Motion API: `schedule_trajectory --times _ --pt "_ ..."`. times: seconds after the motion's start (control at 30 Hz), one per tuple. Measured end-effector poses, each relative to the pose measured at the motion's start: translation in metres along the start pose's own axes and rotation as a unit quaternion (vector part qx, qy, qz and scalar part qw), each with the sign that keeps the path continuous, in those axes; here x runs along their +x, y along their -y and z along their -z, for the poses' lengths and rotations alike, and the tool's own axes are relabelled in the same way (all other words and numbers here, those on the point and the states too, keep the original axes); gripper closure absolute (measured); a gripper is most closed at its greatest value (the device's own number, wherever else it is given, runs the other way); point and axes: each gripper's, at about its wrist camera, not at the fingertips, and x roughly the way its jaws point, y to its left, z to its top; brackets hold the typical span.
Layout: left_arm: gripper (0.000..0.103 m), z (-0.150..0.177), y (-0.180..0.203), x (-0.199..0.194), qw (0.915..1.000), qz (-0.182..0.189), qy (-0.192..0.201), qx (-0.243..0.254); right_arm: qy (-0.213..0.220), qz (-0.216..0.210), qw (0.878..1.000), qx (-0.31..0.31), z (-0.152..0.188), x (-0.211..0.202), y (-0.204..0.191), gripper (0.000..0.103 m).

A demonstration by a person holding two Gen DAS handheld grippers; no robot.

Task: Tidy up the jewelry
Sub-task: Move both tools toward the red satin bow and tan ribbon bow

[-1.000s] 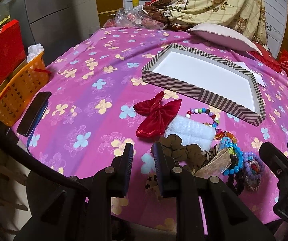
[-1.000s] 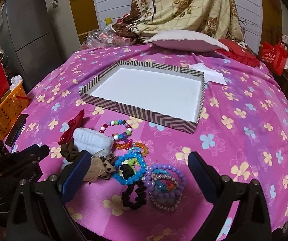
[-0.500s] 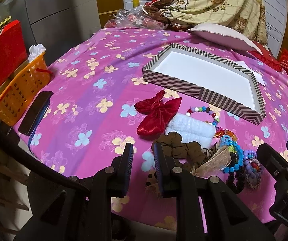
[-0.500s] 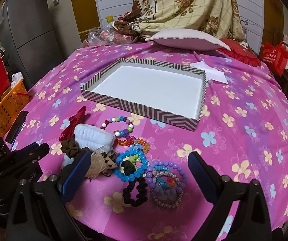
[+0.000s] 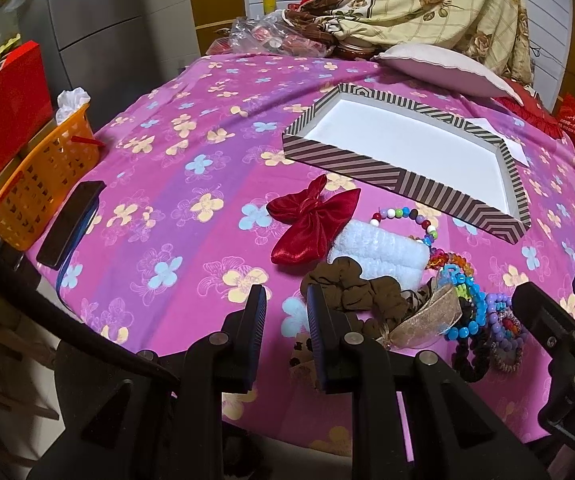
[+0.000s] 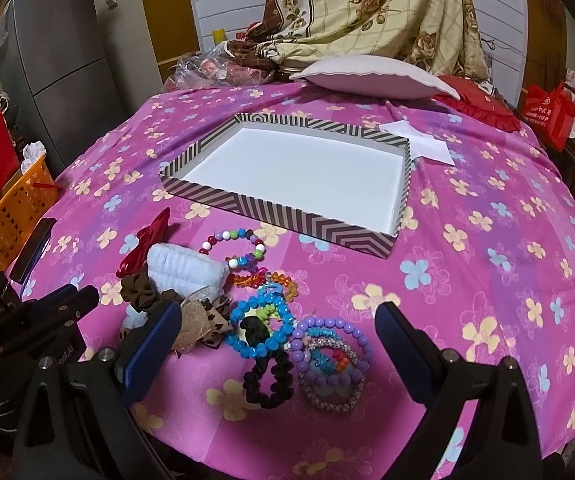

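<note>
A heap of jewelry lies on the pink flowered cloth in front of a striped box (image 5: 399, 172) (image 6: 287, 216) with a bare white floor. In the heap are a red bow (image 5: 311, 220), a white fluffy band (image 5: 379, 248), a brown scrunchie (image 5: 347, 292), a multicolour bead bracelet (image 6: 243, 234), a blue bead bracelet (image 6: 247, 344), a purple bead bracelet (image 6: 327, 324) and a black scrunchie (image 6: 267, 376). My left gripper (image 5: 285, 312) hovers just left of the brown scrunchie, its jaws a narrow gap apart with nothing between. My right gripper (image 6: 279, 320) stands wide open above the bracelets, touching none.
An orange basket (image 5: 35, 188) and a flat black object (image 5: 71, 224) sit at the cloth's left edge. A pale pillow (image 6: 371, 80), a white paper (image 6: 419, 144) and a red cushion (image 6: 483, 104) lie behind the box. Bare cloth stretches to the right.
</note>
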Motion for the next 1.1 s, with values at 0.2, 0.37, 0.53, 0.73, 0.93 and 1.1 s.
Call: schedule_trajectory --times 0.2,0.37,0.53,0.73,0.93,1.1 --pt "0.061 0.000 0.001 0.002 1.0000 0.000 -0.004 -0.001 -0.005 0.002 1.000 0.000 0.001 0.002 0.000 0.004" --pt "0.061 0.000 0.000 0.002 1.0000 0.000 -0.004 -0.001 -0.007 0.003 1.000 -0.002 0.000 0.003 -0.001 0.004" --pt "0.061 0.000 0.000 0.002 1.0000 0.000 -0.005 -0.002 -0.007 0.004 1.000 -0.002 0.000 0.004 -0.001 0.004" --pt "0.061 -0.006 -0.006 0.002 0.9999 0.004 -0.009 -0.011 -0.009 0.008 1.000 0.000 -0.001 0.005 0.006 0.004" --pt "0.061 -0.013 -0.030 0.005 0.9987 0.016 -0.018 -0.044 -0.011 0.013 1.000 0.010 -0.001 0.006 0.019 0.004" --pt "0.061 -0.018 -0.054 0.011 0.9955 0.037 -0.032 -0.081 -0.015 0.013 1.000 0.013 0.000 0.008 0.026 0.004"
